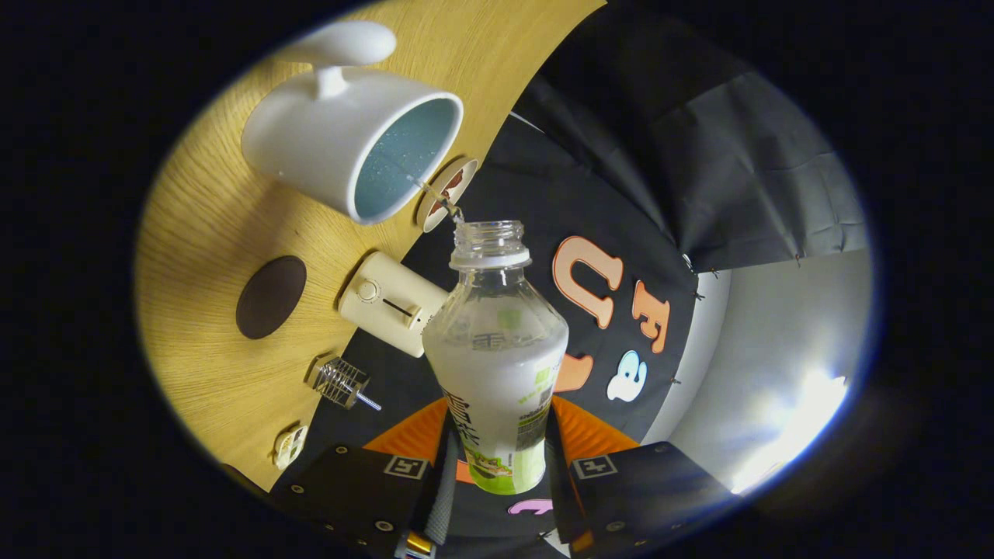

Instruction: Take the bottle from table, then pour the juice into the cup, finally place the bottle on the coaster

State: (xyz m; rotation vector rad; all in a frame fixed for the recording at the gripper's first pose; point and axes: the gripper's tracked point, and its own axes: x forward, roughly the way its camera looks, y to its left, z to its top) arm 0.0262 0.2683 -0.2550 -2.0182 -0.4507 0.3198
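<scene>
Pouring juice into the cup

The gripper (pixel 497 458) pinches the bottle (pixel 497 365) with both fingers. Tip slowly and keep the thin stream (pixel 435 194) inside the cup (pixel 311 140).

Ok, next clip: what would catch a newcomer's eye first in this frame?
The clear bottle held between the gripper fingers, uncapped and tipped so a thin stream runs from its mouth into the white cup just beyond. The cup's pale blue inside faces the camera on the wooden table. Beside it lie a dark round coaster and a cream-coloured device.
</scene>
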